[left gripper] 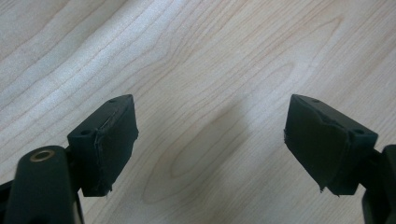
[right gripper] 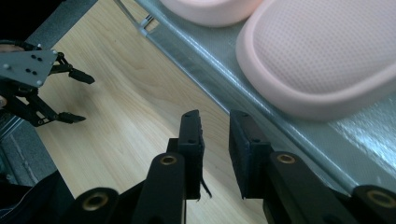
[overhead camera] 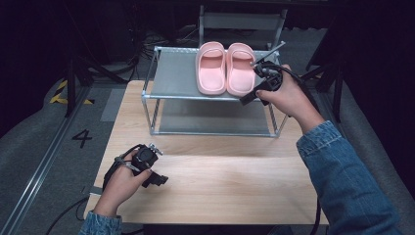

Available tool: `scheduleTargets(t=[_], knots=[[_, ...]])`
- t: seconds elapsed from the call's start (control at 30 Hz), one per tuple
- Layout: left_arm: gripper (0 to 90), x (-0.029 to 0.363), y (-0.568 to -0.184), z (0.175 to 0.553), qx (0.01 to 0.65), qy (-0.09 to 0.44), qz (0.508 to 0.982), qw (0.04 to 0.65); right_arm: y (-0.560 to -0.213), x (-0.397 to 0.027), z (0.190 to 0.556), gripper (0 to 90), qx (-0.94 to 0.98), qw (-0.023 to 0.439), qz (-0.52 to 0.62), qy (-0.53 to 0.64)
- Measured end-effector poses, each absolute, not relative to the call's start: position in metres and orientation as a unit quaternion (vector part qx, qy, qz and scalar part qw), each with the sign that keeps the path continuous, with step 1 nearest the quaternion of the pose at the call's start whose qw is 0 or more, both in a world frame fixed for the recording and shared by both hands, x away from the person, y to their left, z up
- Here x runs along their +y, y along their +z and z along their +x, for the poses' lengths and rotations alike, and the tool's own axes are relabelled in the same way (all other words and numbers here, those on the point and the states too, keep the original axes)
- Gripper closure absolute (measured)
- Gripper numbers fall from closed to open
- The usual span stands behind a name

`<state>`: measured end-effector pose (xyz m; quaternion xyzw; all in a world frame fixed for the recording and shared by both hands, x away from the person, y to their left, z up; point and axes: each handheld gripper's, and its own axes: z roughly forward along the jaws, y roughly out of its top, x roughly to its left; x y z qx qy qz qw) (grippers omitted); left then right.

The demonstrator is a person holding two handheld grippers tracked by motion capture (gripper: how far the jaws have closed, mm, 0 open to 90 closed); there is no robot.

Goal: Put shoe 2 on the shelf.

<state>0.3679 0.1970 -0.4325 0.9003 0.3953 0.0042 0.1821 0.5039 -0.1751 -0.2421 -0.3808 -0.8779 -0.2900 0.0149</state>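
- 2 pink foam slippers (overhead camera: 225,67) sit side by side on the top shelf of the grey metal-framed rack (overhead camera: 176,73), toes toward the person.
- Right gripper (overhead camera: 256,93) hangs just beside the right-hand slipper (right gripper: 322,56), jaws parted with nothing between them.
- Left gripper (left gripper: 210,140) rests wide open over the pale wooden table (overhead camera: 220,181), well apart; the right one is nearer.

I see a pale wooden bench (overhead camera: 210,181) in bright light. Left of the bench, grey floor (overhead camera: 34,142) carries a painted 4 (overhead camera: 81,138) and yellow-black tape (overhead camera: 61,92). Beyond the bench the room goes dark, with tangled cables (overhead camera: 151,41) and a grey frame (overhead camera: 242,22).
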Motion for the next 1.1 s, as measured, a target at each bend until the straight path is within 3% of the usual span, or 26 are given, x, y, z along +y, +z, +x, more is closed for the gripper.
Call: scheduleTargets(t=[0.63, 1.1], knots=[[17.7, 0.188, -0.428, 0.384, 0.382, 0.008, 0.906, 0.183, -0.254, -0.264, 0.444, 65.5, -0.869, -0.043, -0.402, -0.284], [17.8, 0.187, -0.428, 0.388, 0.384, 0.007, 0.905, 0.184, -0.325, -0.321, 0.404, 59.9, -0.855, -0.048, -0.431, -0.282]])
